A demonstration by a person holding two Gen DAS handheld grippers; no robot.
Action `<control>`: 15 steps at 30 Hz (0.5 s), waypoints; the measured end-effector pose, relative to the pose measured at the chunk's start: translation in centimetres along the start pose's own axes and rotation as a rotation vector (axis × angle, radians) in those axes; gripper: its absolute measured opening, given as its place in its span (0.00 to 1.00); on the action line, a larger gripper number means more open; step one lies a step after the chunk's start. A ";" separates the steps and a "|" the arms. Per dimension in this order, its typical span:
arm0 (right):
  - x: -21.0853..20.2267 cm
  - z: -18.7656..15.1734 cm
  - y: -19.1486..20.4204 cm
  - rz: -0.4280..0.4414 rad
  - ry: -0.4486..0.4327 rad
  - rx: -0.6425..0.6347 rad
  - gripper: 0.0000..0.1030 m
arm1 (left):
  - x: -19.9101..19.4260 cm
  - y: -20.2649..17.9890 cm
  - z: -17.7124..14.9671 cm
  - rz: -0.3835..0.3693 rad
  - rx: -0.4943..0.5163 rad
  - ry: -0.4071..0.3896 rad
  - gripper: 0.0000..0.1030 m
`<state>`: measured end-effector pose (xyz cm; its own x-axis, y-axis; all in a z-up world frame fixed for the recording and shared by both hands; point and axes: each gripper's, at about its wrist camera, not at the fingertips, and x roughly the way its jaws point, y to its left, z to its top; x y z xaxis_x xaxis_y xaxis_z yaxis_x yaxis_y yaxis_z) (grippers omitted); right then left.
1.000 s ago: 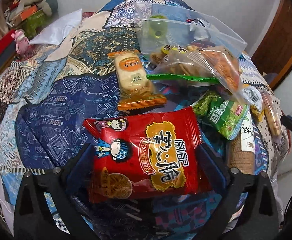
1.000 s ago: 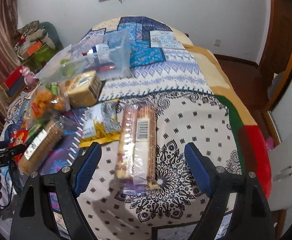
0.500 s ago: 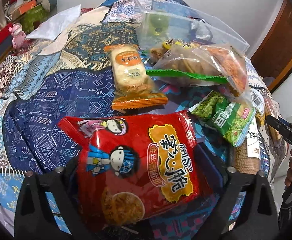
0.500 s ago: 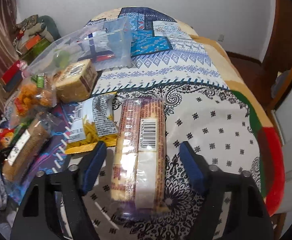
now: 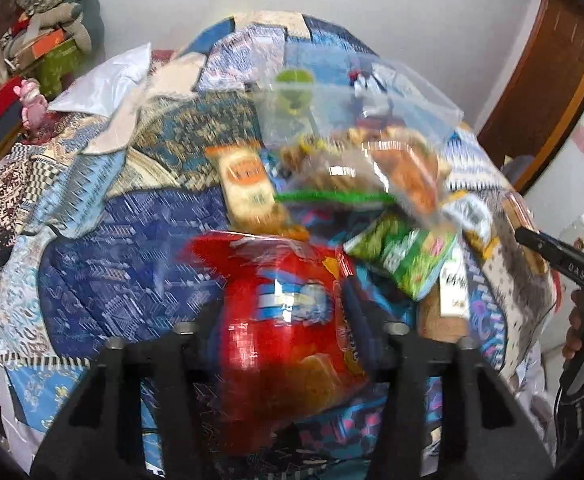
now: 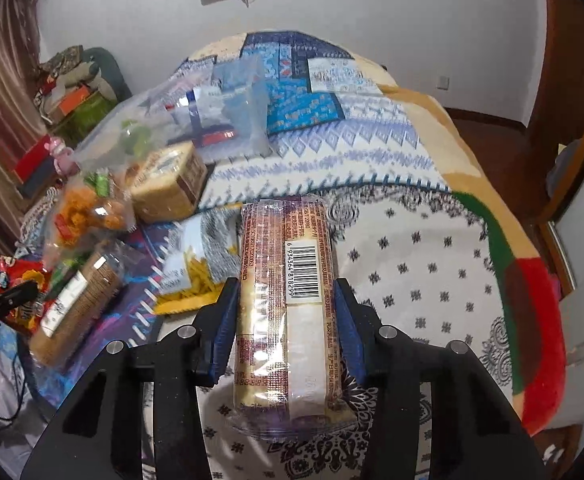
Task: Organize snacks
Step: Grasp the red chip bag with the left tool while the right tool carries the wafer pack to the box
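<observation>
Both grippers have a snack in hand, so the step under way looks like the pick-up of two packets from the spread on the bed. The right gripper has its blue-padded jaws pressed against the two long sides of the biscuit sleeve, a clear-wrapped stack with its barcode label facing up; the sleeve lies lengthwise between the jaws over the white patterned part of the quilt, and whether it is lifted clear or resting on the cloth cannot be told. The left gripper has its jaws closed in on the red snack bag, which bulges and crumples between them; that view is smeared by motion, so the exact contact is hard to read, but the bag seems pinched at its lower half. Just beyond it lie the green packet, an orange-ended rice cracker packet and a clear zip bag with a green seal, already holding assorted snacks. In the right view, a yellow crisps packet lies just beside the sleeve. The likely next move is to carry both items toward the zip bag or a sorted group; the soft red bag calls for a gentle hold, and the rigid sleeve needs keeping level so that it does not slip out endwise.
</observation>
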<state>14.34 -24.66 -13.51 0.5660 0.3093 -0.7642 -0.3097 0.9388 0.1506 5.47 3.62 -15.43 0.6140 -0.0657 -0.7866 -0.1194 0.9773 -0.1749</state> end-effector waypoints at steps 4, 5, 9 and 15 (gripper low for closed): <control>-1.0 1.1 0.5 0.020 -0.044 0.004 0.41 | -1.3 0.1 1.1 -0.032 -0.008 -0.028 0.32; -1.3 1.4 0.7 0.027 -0.055 0.003 0.41 | -1.7 0.0 1.3 -0.036 0.000 -0.038 0.32; -1.9 2.4 1.7 0.049 -0.093 -0.008 0.41 | -2.7 -0.5 1.9 -0.034 0.021 -0.076 0.28; -2.1 3.8 2.8 0.080 -0.129 -0.022 0.41 | -5.0 -0.1 4.0 -0.047 0.020 -0.143 0.25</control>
<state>15.19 -22.10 -9.10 0.6319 0.4011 -0.6631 -0.3739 0.9073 0.1926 5.52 4.66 -9.12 0.7235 -0.0837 -0.6853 -0.0733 0.9777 -0.1969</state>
